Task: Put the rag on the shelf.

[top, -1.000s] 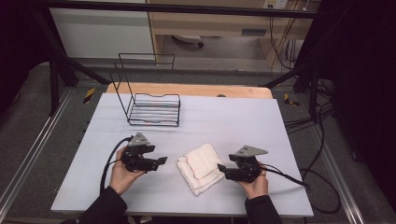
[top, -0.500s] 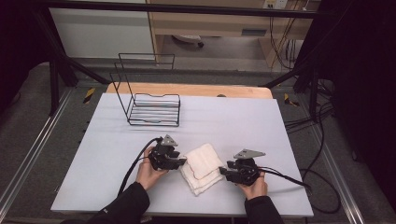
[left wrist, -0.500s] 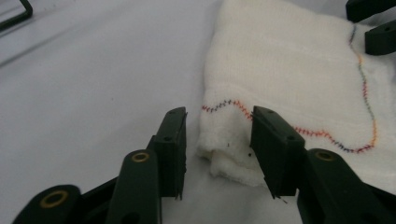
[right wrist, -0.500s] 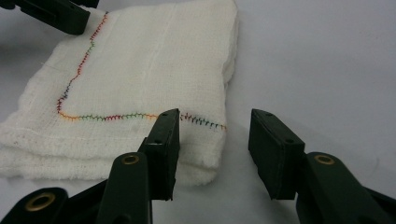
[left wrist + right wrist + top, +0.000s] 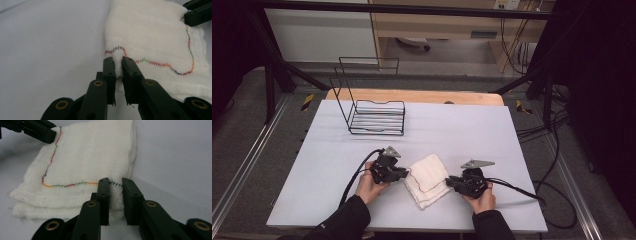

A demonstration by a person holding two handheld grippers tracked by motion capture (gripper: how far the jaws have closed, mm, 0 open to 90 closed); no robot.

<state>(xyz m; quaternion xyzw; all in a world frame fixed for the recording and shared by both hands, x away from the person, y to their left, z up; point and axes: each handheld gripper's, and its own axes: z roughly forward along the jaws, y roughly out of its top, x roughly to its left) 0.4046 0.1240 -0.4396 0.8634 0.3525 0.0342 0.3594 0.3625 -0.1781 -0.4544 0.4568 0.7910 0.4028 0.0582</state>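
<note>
A folded white cloth (image 5: 428, 179) with a multicoloured stitched hem lies on the white table (image 5: 462, 125) near its front edge. My left gripper (image 5: 404, 173) is at the cloth's left corner. In the left gripper view that corner of the cloth (image 5: 155, 37) is pinched between the shut jaws of the left gripper (image 5: 118, 66). My right gripper (image 5: 451, 182) is at the cloth's right edge. In the right gripper view the jaws of the right gripper (image 5: 115, 188) are closed on the thick folded edge of the cloth (image 5: 90, 155), which fills the gap between them.
A black wire rack (image 5: 377, 117) stands at the back left of the table. Black cables trail from both grippers, the right one running off the table's right side. A wooden board edge (image 5: 412, 96) lies along the table's far side.
The left hand and its gripper moved right across the table to the cloth's left corner and shut on it. The right gripper stayed at the cloth's right edge.
</note>
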